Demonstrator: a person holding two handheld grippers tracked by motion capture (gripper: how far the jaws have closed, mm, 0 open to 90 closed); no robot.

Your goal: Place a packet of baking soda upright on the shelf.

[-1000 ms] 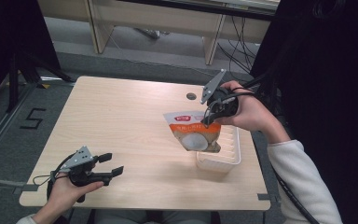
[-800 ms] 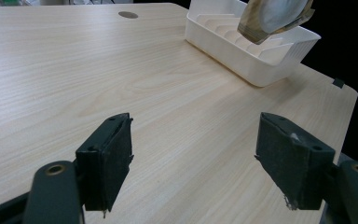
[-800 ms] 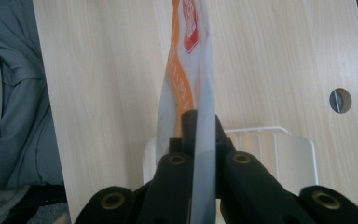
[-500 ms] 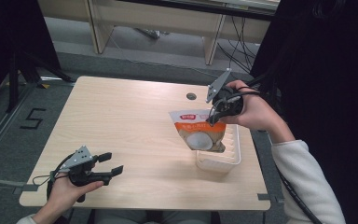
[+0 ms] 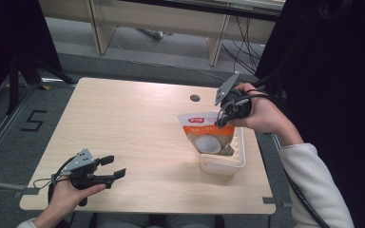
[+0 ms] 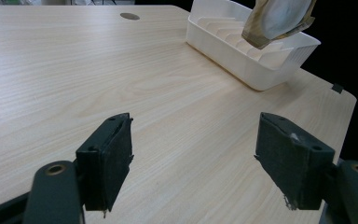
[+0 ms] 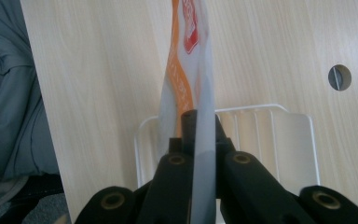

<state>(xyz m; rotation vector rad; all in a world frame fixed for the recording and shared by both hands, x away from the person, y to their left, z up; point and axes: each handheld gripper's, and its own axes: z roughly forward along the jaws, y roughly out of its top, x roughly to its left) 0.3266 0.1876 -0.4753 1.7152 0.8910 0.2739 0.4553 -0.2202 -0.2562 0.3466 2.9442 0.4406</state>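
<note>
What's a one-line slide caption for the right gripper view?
Right gripper clamps the top edge of an orange-and-white snack pouch above a white ribbed plastic tray on a light wooden table.

Black tools with grey plates; white sleeve.

Right gripper holds pouch over tray

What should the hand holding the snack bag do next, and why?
Probably lower it a little. The right claw is shut on the top of the snack bag, whose bottom hangs just over the white tray, not yet resting inside.
</note>
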